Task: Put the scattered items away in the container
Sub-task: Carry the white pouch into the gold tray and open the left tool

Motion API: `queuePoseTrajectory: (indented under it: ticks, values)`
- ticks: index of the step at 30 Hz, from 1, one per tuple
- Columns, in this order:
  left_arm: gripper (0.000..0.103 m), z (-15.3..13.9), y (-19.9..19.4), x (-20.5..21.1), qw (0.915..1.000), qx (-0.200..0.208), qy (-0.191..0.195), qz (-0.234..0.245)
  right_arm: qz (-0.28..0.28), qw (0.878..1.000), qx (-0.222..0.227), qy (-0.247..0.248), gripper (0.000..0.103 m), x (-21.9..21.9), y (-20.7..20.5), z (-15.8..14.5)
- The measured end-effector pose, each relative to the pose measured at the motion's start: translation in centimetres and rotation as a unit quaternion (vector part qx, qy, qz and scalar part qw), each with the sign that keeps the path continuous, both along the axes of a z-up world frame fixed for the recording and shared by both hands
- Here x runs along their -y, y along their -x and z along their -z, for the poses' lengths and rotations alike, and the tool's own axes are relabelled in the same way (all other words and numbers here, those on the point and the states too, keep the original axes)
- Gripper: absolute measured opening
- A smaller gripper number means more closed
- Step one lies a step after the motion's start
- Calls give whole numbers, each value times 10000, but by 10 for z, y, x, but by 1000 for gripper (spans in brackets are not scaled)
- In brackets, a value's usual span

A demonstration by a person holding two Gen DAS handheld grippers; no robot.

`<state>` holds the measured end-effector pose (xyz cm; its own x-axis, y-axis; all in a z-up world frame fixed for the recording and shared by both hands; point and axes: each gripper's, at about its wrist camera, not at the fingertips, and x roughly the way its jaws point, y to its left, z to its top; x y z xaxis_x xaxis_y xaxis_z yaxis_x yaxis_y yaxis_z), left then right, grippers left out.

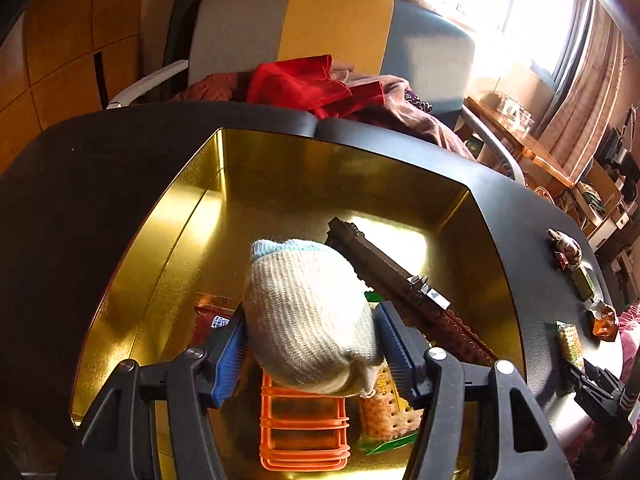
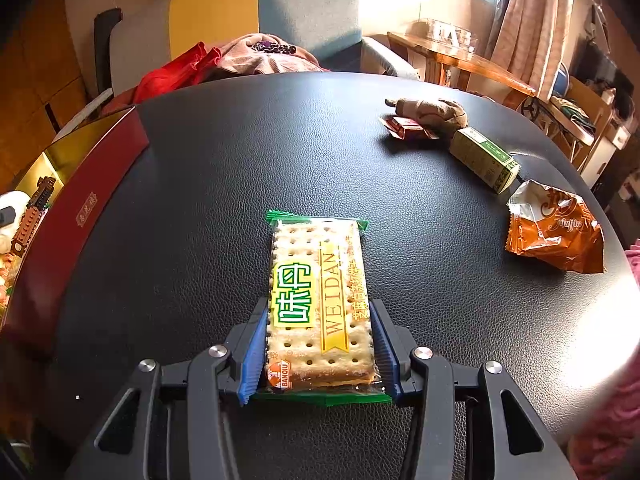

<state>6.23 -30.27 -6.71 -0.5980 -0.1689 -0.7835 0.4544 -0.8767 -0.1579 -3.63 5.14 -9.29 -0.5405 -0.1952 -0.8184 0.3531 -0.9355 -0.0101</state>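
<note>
- The left hand-held gripper is holding a rolled cream knit sock with a pale blue cuff between its blue pads, hanging over the gold-lined box.
- Lying inside that box are a brown brick-built toy, an orange plastic rack, a cracker packet and a red wrapper.
- The right hand-held gripper is clamping the near end of a Weidan cracker pack resting on the black desk.
- Sitting far right on the desk are a small green carton, an orange Muffin wrapper, a brown plush toy and a red sachet.
- The box, red outside, is standing at the desk's left edge.
</note>
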Motion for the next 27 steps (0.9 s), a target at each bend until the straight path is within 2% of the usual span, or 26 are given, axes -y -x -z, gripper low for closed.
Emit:
queuePoseTrajectory:
  ticks: [11,18,23,27]
  values:
    - [64,0,-4,3,9998,19,52,-175,23,10000,8,6,48,0,0,-1]
    - [69,-10,-18,7,9991,-139,89,-390,69,9999,-20,82,48,-1,0,-2]
    - [69,-20,-37,12,9979,-270,200,-561,-48,9990,-22,442,48,7,-3,-17]
    - [69,-23,-51,14,9970,-349,125,-674,-509,9952,-103,833,48,35,-9,-43]
